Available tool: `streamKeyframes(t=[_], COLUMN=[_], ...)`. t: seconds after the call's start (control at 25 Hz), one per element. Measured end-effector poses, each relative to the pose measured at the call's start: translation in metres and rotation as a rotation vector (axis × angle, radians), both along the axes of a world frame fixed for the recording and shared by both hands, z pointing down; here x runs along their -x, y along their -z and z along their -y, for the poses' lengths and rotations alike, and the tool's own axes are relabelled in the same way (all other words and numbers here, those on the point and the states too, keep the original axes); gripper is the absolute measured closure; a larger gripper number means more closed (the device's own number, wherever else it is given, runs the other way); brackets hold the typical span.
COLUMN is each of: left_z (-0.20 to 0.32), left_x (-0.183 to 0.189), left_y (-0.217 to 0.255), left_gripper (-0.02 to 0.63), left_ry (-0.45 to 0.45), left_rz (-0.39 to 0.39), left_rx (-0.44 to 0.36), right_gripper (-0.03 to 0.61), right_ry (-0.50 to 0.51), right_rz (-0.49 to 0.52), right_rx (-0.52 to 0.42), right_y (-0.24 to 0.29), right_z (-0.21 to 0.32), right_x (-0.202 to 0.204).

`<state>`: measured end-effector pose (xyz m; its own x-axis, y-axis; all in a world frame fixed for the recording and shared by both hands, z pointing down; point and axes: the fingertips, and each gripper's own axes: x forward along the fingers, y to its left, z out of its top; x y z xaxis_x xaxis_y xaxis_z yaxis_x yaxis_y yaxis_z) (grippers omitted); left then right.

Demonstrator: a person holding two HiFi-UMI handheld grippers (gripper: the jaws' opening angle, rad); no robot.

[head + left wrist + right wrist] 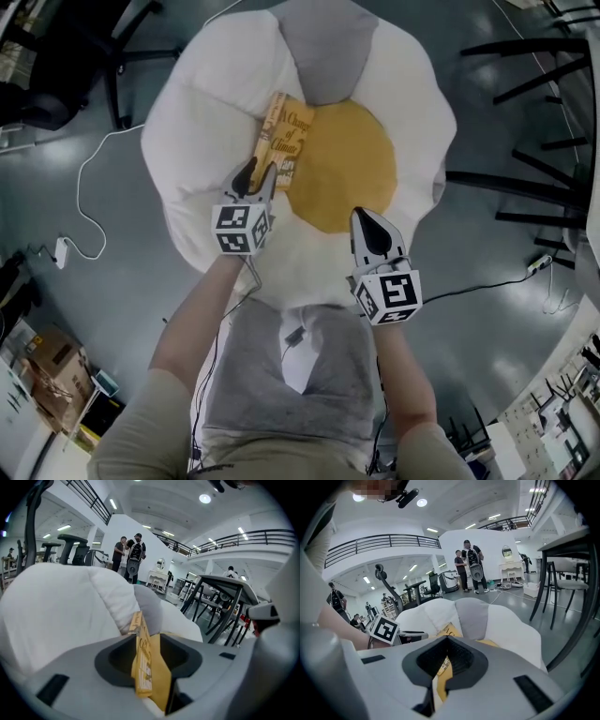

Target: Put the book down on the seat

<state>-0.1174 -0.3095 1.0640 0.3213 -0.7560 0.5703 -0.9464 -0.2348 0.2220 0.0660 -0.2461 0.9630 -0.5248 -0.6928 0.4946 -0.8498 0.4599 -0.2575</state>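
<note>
One book [285, 134], long axis pointing away, at the egg-shaped seat's [202, 122] yolk-left edge. Left gripper [255, 180] clamps its near end. Right gripper [368, 223] is closed and empty.

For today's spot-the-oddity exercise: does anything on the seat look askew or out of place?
The book looks askew: it lies slanted across the edge of the yellow centre of the seat, its near end clamped in the left gripper. Nothing looks spilled or damaged.
</note>
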Motion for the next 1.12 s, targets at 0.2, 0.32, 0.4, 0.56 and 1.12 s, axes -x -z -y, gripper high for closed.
streamKeyframes(t=[0.2, 0.32, 0.4, 0.56, 1.12], left_z=[-0.007, -0.009, -0.012, -0.017, -0.055], left_x=[-0.002, 0.000, 0.000, 0.010, 0.005], left_y=[0.050, 0.088, 0.116, 0.185, 0.448], left_gripper=[0.460, 0.460, 0.460, 0.460, 0.469], left_ry=[-0.045, -0.044, -0.001, 0.026, -0.044], left_rz=[0.017, 0.014, -0.024, -0.083, -0.189], left_rx=[-0.032, -0.049, -0.048, -0.067, -0.228], right_gripper=[0.571, 0.571, 0.571, 0.571, 0.569], right_ry=[0.024, 0.035, 0.036, 0.036, 0.000], right_rz=[0.005, 0.008, -0.001, -0.009, 0.026], right_rx=[-0.021, -0.042, -0.051, -0.068, -0.208], right_y=[0.040, 0.073, 0.096, 0.143, 0.366], right_z=[-0.004, -0.006, -0.009, -0.017, -0.047], right_x=[0.011, 0.015, 0.012, 0.021, 0.010])
